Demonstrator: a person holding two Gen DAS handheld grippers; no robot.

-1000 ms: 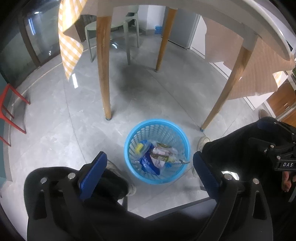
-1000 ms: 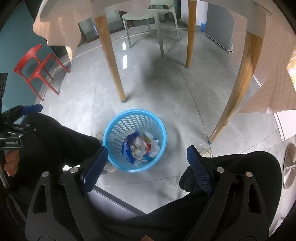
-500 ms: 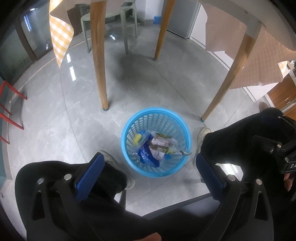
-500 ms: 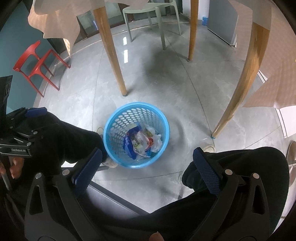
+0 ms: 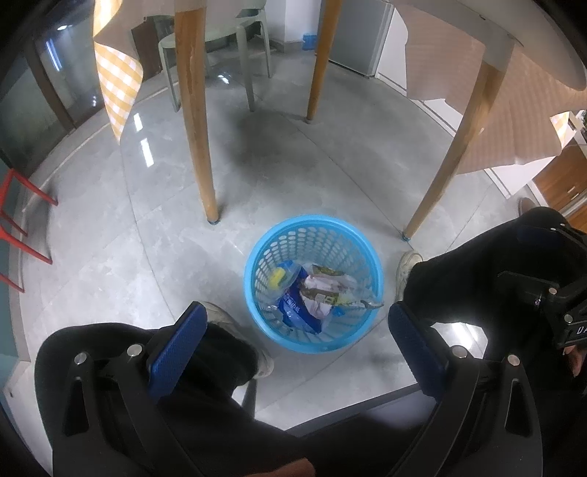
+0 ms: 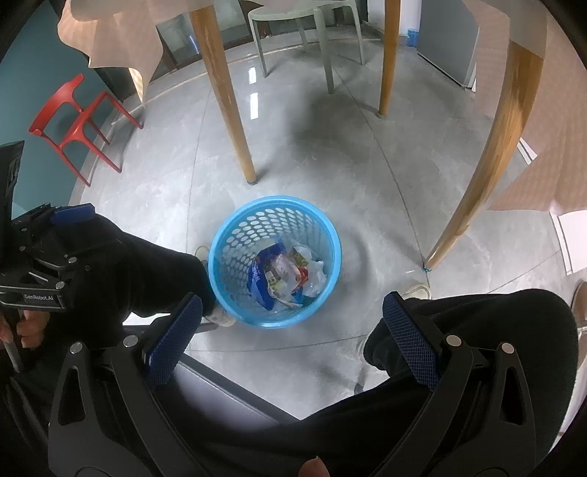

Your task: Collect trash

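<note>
Both sets of tongs are hanging over a round blue perforated plastic basket (image 5: 314, 282) that is standing on the grey tiled floor (image 5: 139, 257) between the person's shoes. The left tongs (image 5: 297, 332) are gaping wide with nothing between their blue pads, and the right tongs (image 6: 291, 330) are likewise standing fully apart and empty. A second ago the right pair was a little narrower; it has since spread to its widest, while neither hand has shifted much. That is looking like the tail of a drop: the crumpled wrappers and plastic bags (image 6: 288, 275) are already lying in the bottom of the basket, a blue packet (image 5: 295, 310) and a yellow scrap (image 5: 277, 279) among them. Which piece went in last is hard to tell, since the heap is small and tangled in both views. No loose litter is showing on the floor here, so any next piece is probably lying on the worktop (image 5: 521, 33) overhead, whose top surface is hidden.
</note>
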